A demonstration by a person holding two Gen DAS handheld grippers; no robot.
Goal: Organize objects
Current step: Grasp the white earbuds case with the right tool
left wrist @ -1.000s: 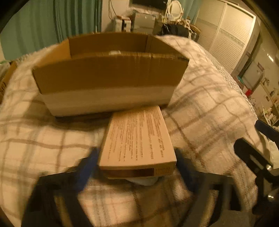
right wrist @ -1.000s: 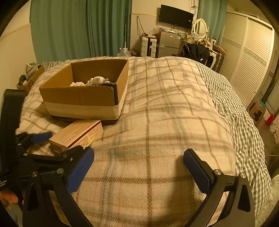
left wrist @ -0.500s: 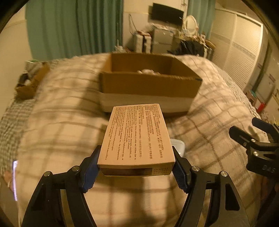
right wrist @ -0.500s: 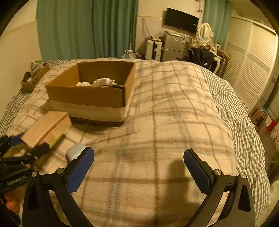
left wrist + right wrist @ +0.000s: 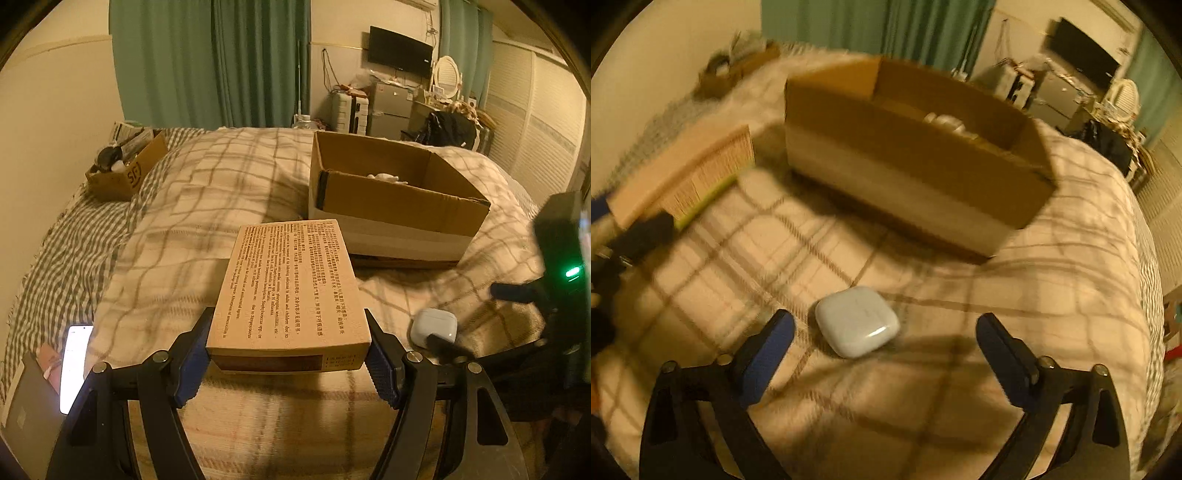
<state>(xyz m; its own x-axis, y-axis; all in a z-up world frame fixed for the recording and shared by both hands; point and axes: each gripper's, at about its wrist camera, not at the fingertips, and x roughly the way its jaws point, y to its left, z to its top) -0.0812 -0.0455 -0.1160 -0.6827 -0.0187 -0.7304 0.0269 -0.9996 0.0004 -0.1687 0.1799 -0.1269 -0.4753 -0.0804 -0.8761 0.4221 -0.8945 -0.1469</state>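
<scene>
Plaid blanket covers the bed, with an open cardboard box sitting toward its middle. The left gripper is clamped on the near end of a flat printed carton, held level above the blanket; it looks light and stiff, so the side grip should hold. The right gripper hangs with jaws apart around a small white earbud case lying near the bed's front edge. Smooth and rounded, that case may slip; squeeze it across its flat sides.

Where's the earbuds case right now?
On the blanket, the earbuds case lies between the open right gripper fingers, in front of the cardboard box.
</scene>
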